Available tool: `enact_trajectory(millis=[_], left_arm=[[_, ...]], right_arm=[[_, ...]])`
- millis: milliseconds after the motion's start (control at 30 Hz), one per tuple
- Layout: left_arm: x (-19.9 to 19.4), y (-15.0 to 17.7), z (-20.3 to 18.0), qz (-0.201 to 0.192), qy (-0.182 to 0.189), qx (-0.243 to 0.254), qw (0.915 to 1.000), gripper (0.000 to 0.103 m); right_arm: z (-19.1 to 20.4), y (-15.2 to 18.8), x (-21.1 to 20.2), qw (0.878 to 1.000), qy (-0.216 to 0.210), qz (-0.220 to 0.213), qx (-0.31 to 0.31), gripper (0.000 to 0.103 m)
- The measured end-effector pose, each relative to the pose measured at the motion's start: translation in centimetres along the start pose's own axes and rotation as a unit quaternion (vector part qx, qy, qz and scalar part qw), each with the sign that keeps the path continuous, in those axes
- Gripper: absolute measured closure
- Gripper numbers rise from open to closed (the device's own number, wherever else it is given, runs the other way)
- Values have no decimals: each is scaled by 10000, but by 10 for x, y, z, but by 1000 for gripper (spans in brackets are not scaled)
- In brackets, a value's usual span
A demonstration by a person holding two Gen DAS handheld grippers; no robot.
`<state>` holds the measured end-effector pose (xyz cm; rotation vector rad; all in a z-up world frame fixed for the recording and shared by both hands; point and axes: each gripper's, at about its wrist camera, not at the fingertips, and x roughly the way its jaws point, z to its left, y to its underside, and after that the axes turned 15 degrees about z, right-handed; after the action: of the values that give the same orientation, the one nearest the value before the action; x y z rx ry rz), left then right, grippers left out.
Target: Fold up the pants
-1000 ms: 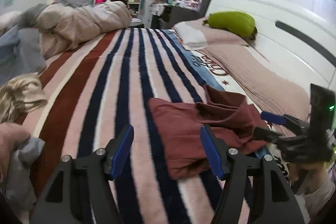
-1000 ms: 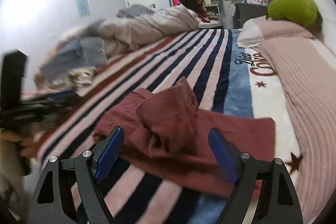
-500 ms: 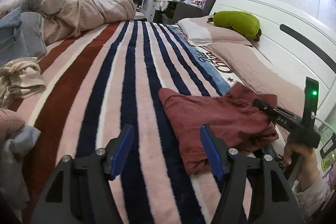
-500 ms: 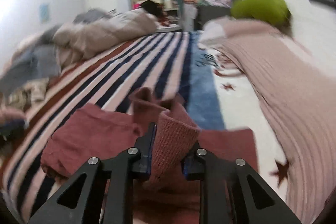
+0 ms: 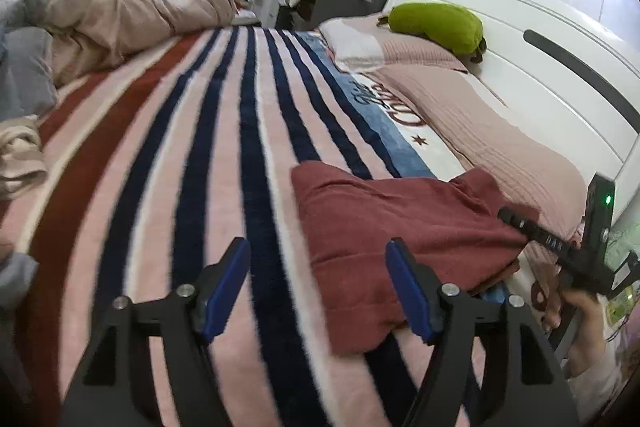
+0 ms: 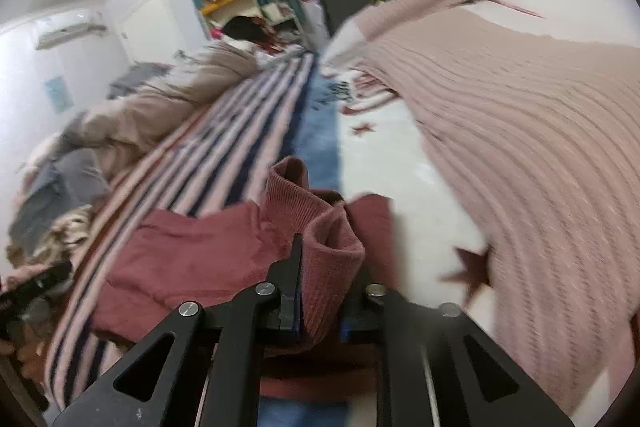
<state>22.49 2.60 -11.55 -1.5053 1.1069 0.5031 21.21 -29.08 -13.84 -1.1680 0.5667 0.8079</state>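
Observation:
The dark red pants [image 5: 400,223] lie on the striped blanket [image 5: 224,155] at the right of the left wrist view. My left gripper [image 5: 318,287] is open and empty, low over the blanket just left of the pants' near edge. My right gripper [image 6: 320,267] is shut on a bunched ribbed fold of the pants [image 6: 328,251] and holds it lifted; the rest of the pants [image 6: 192,259] trails to the left. The right gripper also shows in the left wrist view [image 5: 532,231], at the pants' right edge.
A pink ribbed pillow [image 6: 520,131] and a green cushion [image 5: 436,27] lie along the white headboard [image 5: 540,59]. A rumpled beige duvet [image 5: 132,15] sits at the far left. Loose clothes [image 5: 20,155] lie at the left edge of the bed.
My right gripper closed on a fold of the pants, then lifted and tilted with it toward the headboard side. My left gripper stayed open and moved a little nearer the pants.

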Motion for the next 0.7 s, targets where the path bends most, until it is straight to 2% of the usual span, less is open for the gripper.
enact_trajectory(millis=[33, 100, 233, 300, 367, 400, 433, 500, 533, 567, 600, 633, 700], left_arm=[[7, -2, -2, 81, 80, -8, 9999, 37], [17, -5, -5, 194, 98, -25, 9998, 37], [25, -13, -11, 254, 25, 35, 9997, 37], [31, -18, -14, 323, 71, 63, 9994, 37], [38, -20, -17, 400, 116, 79, 9991, 37], [42, -21, -18, 438, 147, 79, 9989, 37], [44, -21, -17, 463, 156, 71, 9988, 37], [50, -21, -18, 529, 164, 78, 9984, 37], [53, -19, -18, 574, 144, 111, 9982, 37], [56, -18, -18, 608, 113, 141, 9980, 37], [59, -16, -18, 656, 47, 176, 9977, 37], [62, -13, -17, 706, -34, 203, 9973, 36], [69, -9, -15, 804, -68, 220, 9965, 36]], right_arm=[[-4, 4, 3, 9999, 95, 111, 49, 73], [-10, 12, 0, 9997, 172, 143, 135, 62], [-16, 4, -27, 9992, 278, -278, 95, 58], [-9, -10, -36, 9988, 75, -436, -216, 58], [3, -27, -31, 9969, -352, -199, -678, 58], [11, -36, -21, 9944, -511, 108, -918, 59], [19, -45, -8, 9916, -530, 410, -1104, 58], [25, -53, 12, 9890, -256, 649, -1307, 54], [28, -55, 24, 9862, -40, 790, -1453, 55], [29, -55, 30, 9847, 32, 860, -1516, 61], [28, -53, 33, 9842, 79, 869, -1540, 92], [26, -50, 32, 9852, 240, 803, -1496, 99], [16, -45, 25, 9899, 490, 541, -1214, 100]])
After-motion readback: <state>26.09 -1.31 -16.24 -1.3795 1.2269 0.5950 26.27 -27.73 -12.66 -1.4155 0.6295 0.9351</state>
